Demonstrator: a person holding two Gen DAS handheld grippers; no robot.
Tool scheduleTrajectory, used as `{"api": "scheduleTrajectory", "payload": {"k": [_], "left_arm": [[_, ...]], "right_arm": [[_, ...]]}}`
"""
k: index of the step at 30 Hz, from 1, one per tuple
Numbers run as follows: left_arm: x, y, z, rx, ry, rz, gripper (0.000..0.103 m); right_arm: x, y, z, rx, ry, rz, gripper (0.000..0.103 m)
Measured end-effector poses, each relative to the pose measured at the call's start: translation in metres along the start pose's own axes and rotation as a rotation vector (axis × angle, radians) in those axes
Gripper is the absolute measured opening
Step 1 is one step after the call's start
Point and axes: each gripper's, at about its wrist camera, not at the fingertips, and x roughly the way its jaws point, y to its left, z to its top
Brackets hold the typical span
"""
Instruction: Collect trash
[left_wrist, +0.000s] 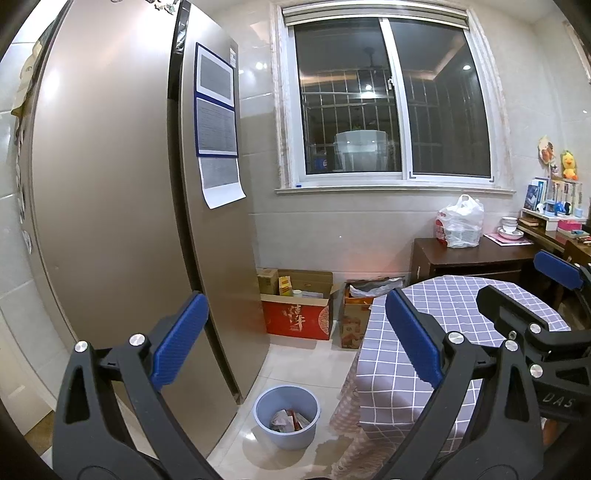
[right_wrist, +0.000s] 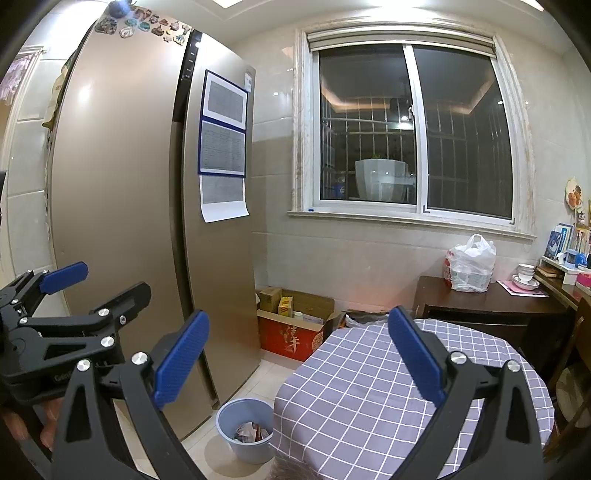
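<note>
The left gripper (left_wrist: 297, 338) is spread wide with nothing between its blue pads, and the right gripper (right_wrist: 299, 356) is just as wide and just as empty. Both are held up in the air, side by side, pointing across the room toward the window (right_wrist: 410, 129).

The trash itself, crumpled wrappers (left_wrist: 290, 419), already lies in the light-blue waste bin (left_wrist: 258, 406), which stands on the floor tiles low in the scene, between the bronze fridge (left_wrist: 110, 184) on the left and the table with the checked cloth (right_wrist: 369, 387) on the right. No loose trash shows on the cloth or on the floor.

The likeliest trouble, as I judge it, is the squeeze around the bin: it stands just beside the fridge door and the hanging edge of the cloth, so a wide-open gripper going down could knock the fridge, snag the cloth or tip the light bin. The white plastic bag (right_wrist: 471, 264) on the dark cabinet far right may or may not be trash; taking it by mistake is another risk.

The left view shows the bin whole, while the right view hides part of it behind the cloth. The right view alone shows the magnets (right_wrist: 147, 26) on the fridge top.
</note>
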Motion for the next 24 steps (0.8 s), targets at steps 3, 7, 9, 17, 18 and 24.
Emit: {"api": "scheduleTrajectory", "payload": {"k": [3,7,9,17,18,24], "left_arm": [[0.0007,0.0010,-0.0004,-0.001,0.000,0.000,0.095],[0.0020,0.0015,-0.0003,0.001,0.000,0.002,0.095],[0.0024,0.0019,-0.0008,0.001,-0.001,0.002,0.095],[0.0022,0.0024,-0.0002,0.001,-0.001,0.001,0.095],[0.0021,0.0023,-0.0003,0.002,-0.001,0.001,0.095],[0.0023,0.0023,-0.0004,0.002,0.000,0.002,0.095]], "right_arm": [[0.0016,-0.0006,0.0011,0.002,0.002,0.001,0.096],[0.0027,-0.0002,0.0013,0.002,0.003,0.002,0.096],[0.0029,-0.0005,0.0010,0.005,0.004,0.004,0.096],[0.0038,-0.0011,0.0005,0.007,0.006,0.009,0.096],[0.0037,-0.0014,0.0005,0.007,0.007,0.011,0.096],[0.0044,-0.0012,0.0002,0.008,0.009,0.012,0.096]]}}
